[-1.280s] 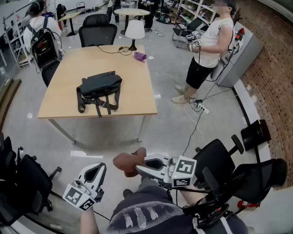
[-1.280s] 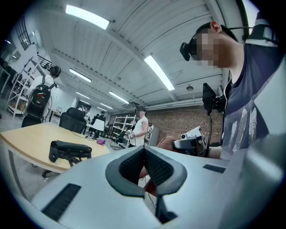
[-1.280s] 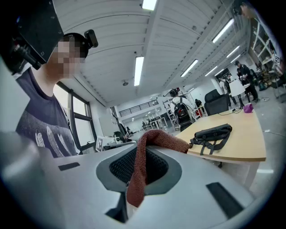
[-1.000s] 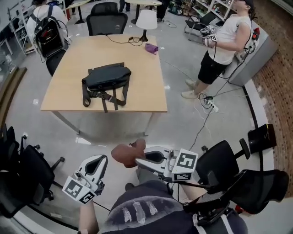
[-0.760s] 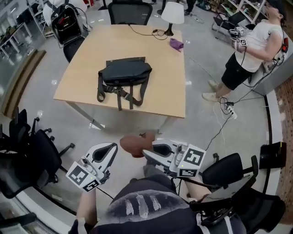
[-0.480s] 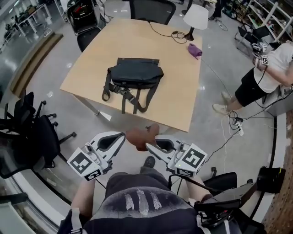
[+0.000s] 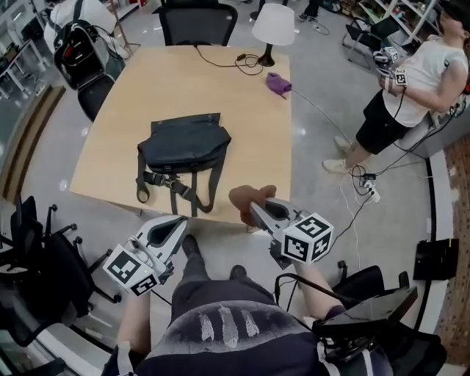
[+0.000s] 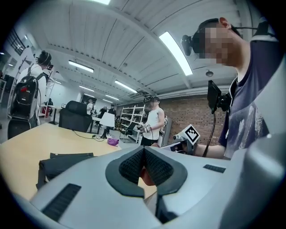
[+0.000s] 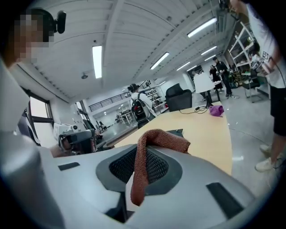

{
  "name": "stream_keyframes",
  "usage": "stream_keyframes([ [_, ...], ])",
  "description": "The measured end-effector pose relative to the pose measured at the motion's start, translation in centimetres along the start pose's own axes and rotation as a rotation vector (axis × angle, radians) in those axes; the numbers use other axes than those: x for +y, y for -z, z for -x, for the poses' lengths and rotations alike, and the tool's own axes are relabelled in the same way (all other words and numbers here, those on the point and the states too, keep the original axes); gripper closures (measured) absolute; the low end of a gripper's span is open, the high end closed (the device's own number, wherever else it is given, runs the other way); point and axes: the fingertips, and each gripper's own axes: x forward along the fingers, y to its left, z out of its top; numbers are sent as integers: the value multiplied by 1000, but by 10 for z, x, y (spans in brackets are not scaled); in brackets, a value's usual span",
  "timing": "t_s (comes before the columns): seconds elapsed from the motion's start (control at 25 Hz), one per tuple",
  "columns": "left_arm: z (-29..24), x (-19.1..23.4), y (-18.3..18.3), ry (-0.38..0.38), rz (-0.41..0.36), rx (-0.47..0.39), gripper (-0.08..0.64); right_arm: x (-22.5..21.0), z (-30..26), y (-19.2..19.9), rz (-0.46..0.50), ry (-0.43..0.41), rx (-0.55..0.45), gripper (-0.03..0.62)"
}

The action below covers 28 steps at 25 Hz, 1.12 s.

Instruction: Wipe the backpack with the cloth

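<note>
A dark backpack lies flat on the wooden table, straps hanging toward the near edge. My right gripper hovers at the table's near edge, right of the backpack, shut on a brown cloth. In the right gripper view the cloth is draped over the closed jaws of the right gripper, with the backpack just beyond. My left gripper sits below the table edge, near the straps, shut with nothing in it. The left gripper view shows its pads together and the backpack to the left.
A white lamp, a cable and a purple cloth sit at the table's far end. Office chairs stand at the far side and near left. A person stands at the right, with a power strip on the floor.
The view has closed in on the table. Both grippers rose from floor level to the table's near edge, the right still holding the brown cloth.
</note>
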Motion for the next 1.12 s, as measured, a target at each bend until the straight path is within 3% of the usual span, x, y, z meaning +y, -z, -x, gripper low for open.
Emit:
stream_keyframes([
  [0.24, -11, 104, 0, 44, 54, -8, 554, -38, -63, -42, 72, 181, 9, 560],
  [0.56, -1, 243, -16, 102, 57, 27, 554, -122, -137, -102, 335, 613, 85, 560],
  [0.68, -4, 273, -11, 96, 79, 40, 554, -151, -173, -101, 415, 701, 149, 560],
  [0.76, -9, 289, -2, 81, 104, 46, 554, -168, -212, -79, 443, 689, 246, 560],
  [0.92, -20, 309, 3, 31, 97, 81, 554, -177, -283, -19, 497, 558, 494, 560],
  [1.12, -13, 326, 10, -52, 149, 114, 554, -143, -325, 12, 477, 379, 574, 560],
])
